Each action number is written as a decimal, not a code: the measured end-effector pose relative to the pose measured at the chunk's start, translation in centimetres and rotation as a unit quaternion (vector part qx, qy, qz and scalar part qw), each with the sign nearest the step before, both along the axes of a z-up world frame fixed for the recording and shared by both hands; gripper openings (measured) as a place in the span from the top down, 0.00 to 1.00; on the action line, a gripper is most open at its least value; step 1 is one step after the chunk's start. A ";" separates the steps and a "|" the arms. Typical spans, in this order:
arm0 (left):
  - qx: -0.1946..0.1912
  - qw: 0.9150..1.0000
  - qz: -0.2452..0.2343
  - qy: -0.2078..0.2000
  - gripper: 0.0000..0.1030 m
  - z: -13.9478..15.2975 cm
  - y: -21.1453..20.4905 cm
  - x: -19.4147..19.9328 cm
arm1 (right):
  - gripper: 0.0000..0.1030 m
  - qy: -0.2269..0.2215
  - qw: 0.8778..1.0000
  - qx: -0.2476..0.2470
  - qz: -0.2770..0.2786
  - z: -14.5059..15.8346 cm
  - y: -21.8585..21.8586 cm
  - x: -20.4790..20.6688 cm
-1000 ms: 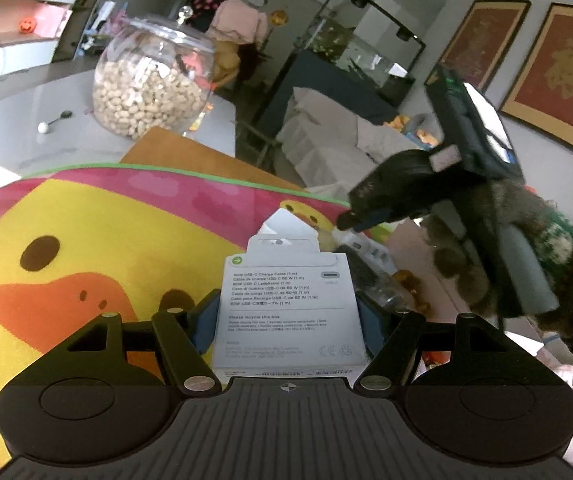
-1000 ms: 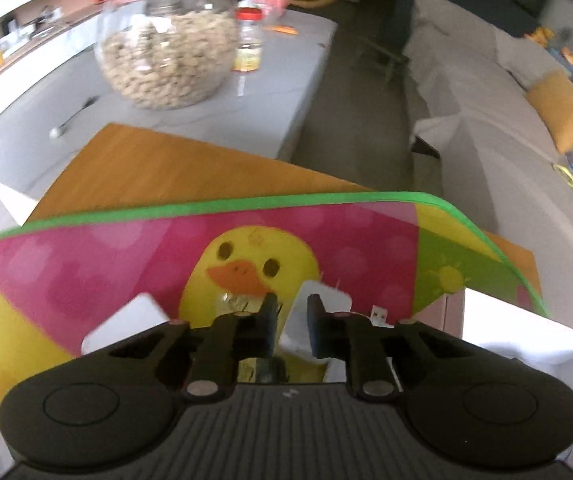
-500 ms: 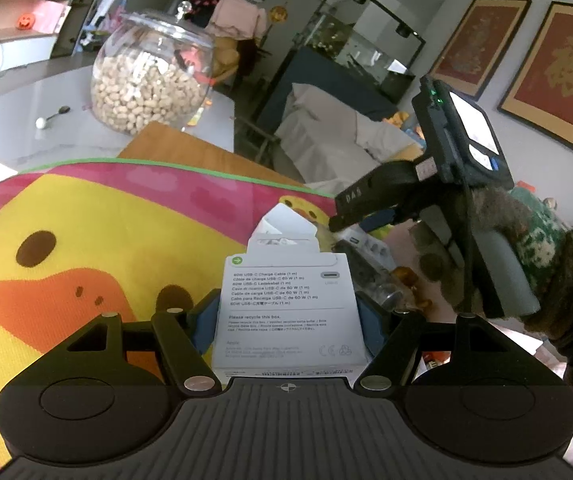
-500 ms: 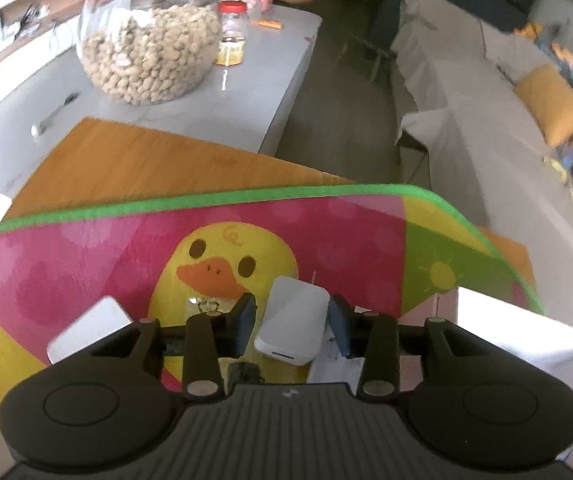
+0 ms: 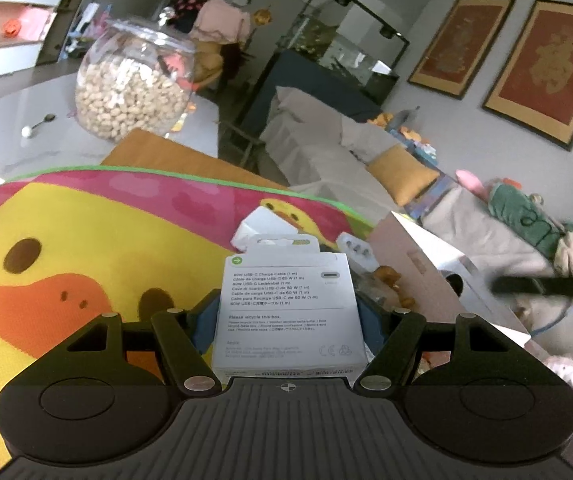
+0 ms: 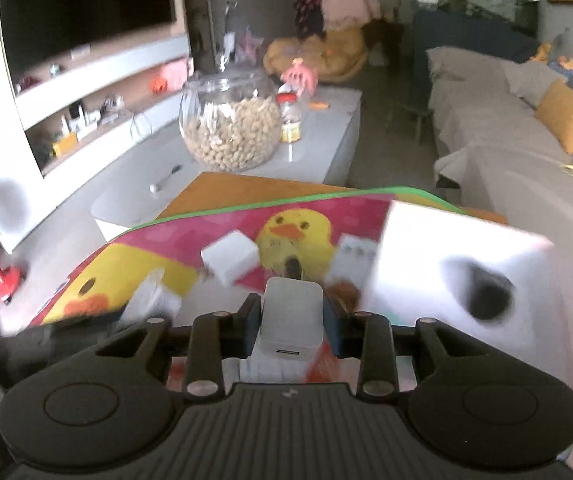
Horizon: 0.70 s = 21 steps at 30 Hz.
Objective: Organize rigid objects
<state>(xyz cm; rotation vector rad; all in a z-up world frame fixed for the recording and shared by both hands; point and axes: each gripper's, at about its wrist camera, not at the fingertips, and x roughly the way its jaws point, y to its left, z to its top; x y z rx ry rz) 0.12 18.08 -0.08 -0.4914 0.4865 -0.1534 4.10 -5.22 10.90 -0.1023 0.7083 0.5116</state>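
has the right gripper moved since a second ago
Yes. The right gripper, shut on the white charger, has lifted and tilted up: the peanut jar sits lower in its view.

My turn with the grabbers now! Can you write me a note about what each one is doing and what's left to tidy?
Left gripper: jaws shut on the USB-C cable box, held above the duck mat.
Right gripper: jaws shut on a white charger, lifted off the mat.
White storage box: beside the mat, on the right.
Done: both items picked up.
Left: place both, probably in that box; then the white cube adapter and small power strip on the mat.
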 end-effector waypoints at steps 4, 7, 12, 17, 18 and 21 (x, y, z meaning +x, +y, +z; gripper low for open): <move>0.001 0.999 -0.044 -0.001 0.28 0.7 -1.8 -0.4 | 0.68 -0.001 0.999 -0.012 -0.051 -2.0 -4.8 -4.5; 0.004 0.995 -0.099 0.017 0.28 1.1 -4.5 -0.7 | 0.68 0.020 0.996 -0.026 -0.079 -4.1 -7.7 -6.5; 0.069 0.971 -0.222 0.046 0.28 2.1 -10.8 -1.6 | 0.83 0.032 0.991 -0.017 -0.126 -5.5 -11.3 -7.8; 0.122 0.941 -0.310 0.059 0.28 2.5 -16.0 -3.4 | 0.84 -0.001 0.991 0.011 -0.130 -5.1 -13.3 -9.2; 0.131 0.939 -0.312 0.061 0.28 2.6 -16.5 -3.5 | 0.84 -0.006 0.992 0.010 -0.127 -5.1 -13.4 -9.5; 0.141 0.943 -0.293 0.067 0.28 2.8 -16.8 -3.6 | 0.68 -0.016 0.993 -0.003 -0.116 -5.7 -13.7 -10.5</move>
